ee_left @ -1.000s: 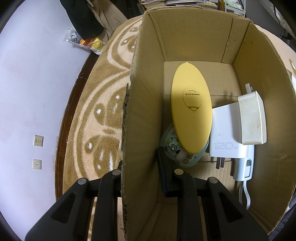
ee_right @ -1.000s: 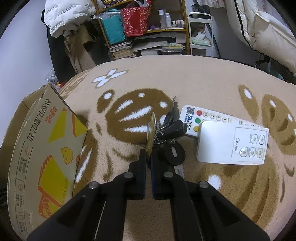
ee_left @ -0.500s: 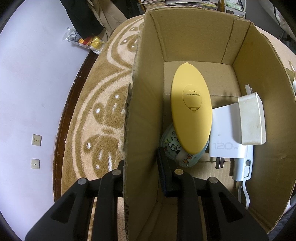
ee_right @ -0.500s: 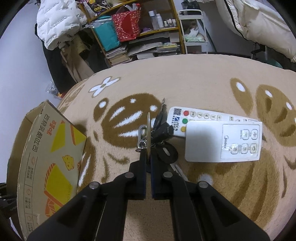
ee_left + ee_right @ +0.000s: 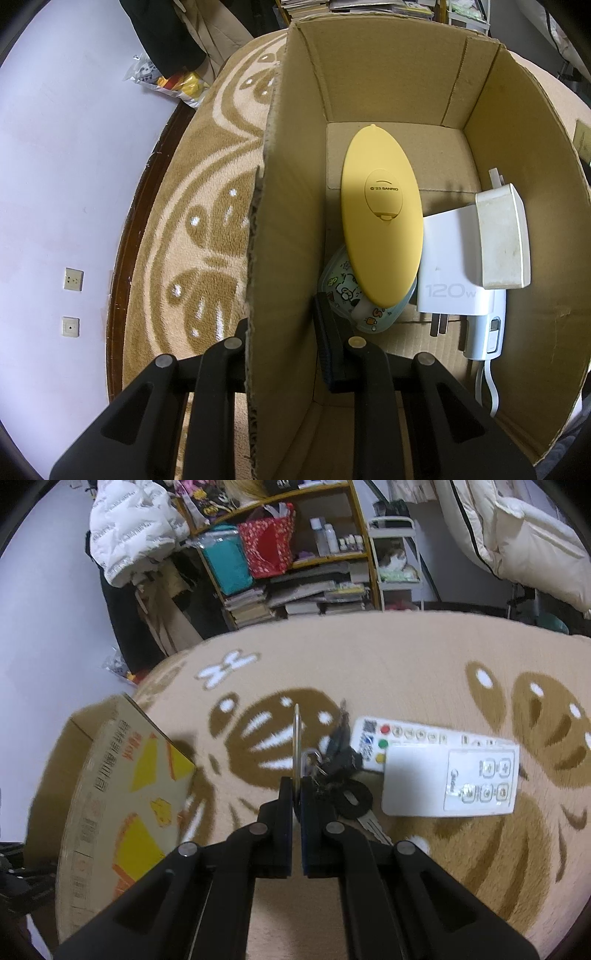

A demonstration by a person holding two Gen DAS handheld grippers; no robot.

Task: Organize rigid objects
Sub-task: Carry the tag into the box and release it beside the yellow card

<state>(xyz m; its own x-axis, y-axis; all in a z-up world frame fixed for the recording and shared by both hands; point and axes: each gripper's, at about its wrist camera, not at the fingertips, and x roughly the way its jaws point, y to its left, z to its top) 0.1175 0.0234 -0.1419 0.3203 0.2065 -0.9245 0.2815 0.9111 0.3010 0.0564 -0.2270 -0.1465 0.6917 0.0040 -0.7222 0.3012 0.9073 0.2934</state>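
My left gripper (image 5: 282, 332) is shut on the near left wall of an open cardboard box (image 5: 288, 229), one finger outside and one inside. In the box lie a yellow oval case (image 5: 380, 229), a cartoon-printed round case (image 5: 347, 291) under it, a white 120W charger (image 5: 450, 273) and a cream adapter (image 5: 502, 236). My right gripper (image 5: 295, 794) is shut on a thin brass tag (image 5: 296, 746) of a key bunch (image 5: 336, 768), whose keys hang just above the rug. Two white remotes (image 5: 448, 782) lie to the right.
The box (image 5: 110, 797) stands left of the right gripper on a tan patterned rug (image 5: 406, 672). Shelves with books and bags (image 5: 280, 565) stand beyond the rug. A white wall with sockets (image 5: 74, 278) is on the left.
My right gripper has lifted with the tag, and the key bunch has risen off the rug. The left gripper and box have stayed still.
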